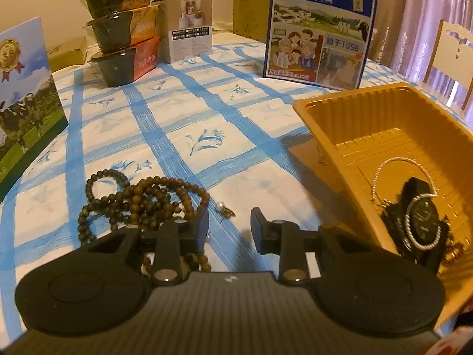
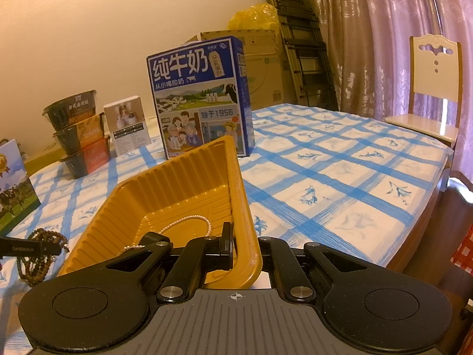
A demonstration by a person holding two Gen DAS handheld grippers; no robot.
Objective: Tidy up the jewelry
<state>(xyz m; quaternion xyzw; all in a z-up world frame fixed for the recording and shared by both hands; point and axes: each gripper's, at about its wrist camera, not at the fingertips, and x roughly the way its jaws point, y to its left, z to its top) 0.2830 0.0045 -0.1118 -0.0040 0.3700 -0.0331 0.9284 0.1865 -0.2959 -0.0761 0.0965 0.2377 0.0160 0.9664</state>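
Observation:
My left gripper (image 1: 230, 227) hovers low over the blue-checked tablecloth, jaws apart with nothing between them. A small pearl earring (image 1: 225, 210) lies just beyond its fingertips. A heap of brown bead bracelets (image 1: 142, 201) lies at and partly under its left finger. To the right sits a gold plastic tray (image 1: 340, 118), holding a black watch (image 1: 422, 219), a silver twisted bracelet (image 1: 414, 238) and a thin chain (image 1: 396, 162). My right gripper (image 2: 245, 251) is shut on the tray's near rim (image 2: 248, 236), tilting it up. A pearl chain (image 2: 189, 222) shows inside.
A blue milk carton box (image 1: 319, 26) stands behind the tray. Stacked black food bowls (image 1: 121, 29) and a small white box (image 1: 189, 26) stand at the back left, and a cow-print box (image 1: 23, 112) at the left edge. A chair (image 2: 434, 88) stands by the far table side.

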